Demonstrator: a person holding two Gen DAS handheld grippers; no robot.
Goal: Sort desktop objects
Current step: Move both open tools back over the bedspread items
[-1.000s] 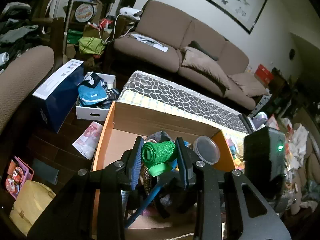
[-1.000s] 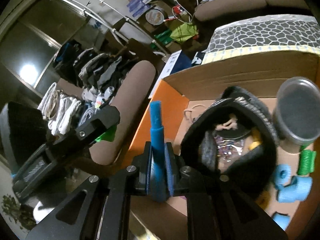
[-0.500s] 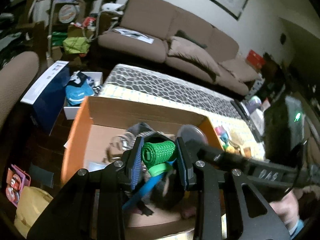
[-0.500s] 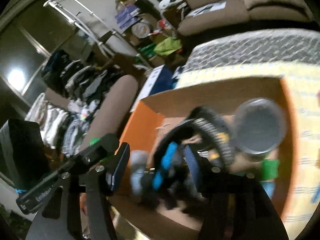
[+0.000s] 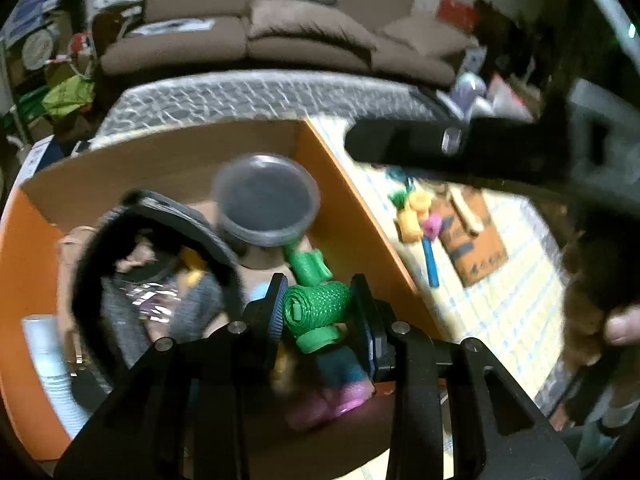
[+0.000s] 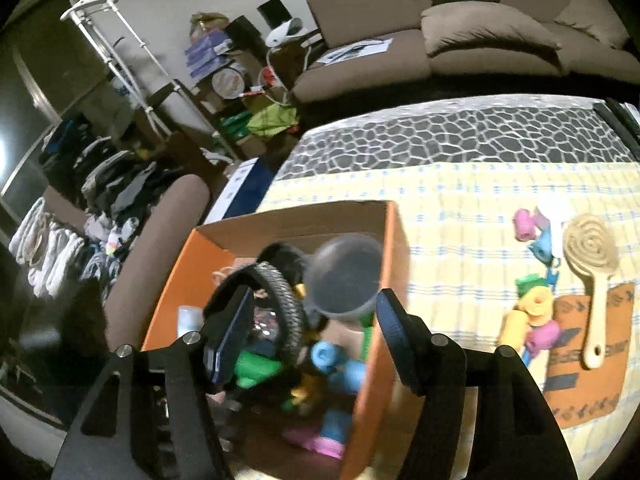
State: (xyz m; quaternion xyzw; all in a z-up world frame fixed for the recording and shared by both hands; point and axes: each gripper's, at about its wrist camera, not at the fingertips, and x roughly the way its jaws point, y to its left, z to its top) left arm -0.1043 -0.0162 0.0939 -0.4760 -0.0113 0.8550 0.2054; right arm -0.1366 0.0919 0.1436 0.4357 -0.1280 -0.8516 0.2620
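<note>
My left gripper (image 5: 319,303) is shut on a green mesh hair roller (image 5: 324,312) and hangs over the orange cardboard box (image 5: 352,216). The box holds a grey lidded tub (image 5: 266,208), a black furry pouch (image 5: 160,240), another green roller (image 5: 306,266) and blue and pink rollers. In the right wrist view my right gripper (image 6: 310,332) also hangs over the box (image 6: 386,320). Its jaws are opening and nothing is pressed between the pads. Blue rollers (image 6: 326,354) lie below it.
On the yellow checked cloth (image 6: 460,200) right of the box lie several coloured rollers (image 6: 534,312), a wooden hairbrush (image 6: 592,272) and a brown paper piece (image 6: 592,364). A stack of white cups (image 5: 52,360) stands in the box. A sofa (image 6: 440,32) is behind; a hand (image 5: 620,324) shows at right.
My right gripper opened and let go of the blue stick, then drew back toward the box's right wall. My left gripper swung right and lower over the box, still holding the green roller.
</note>
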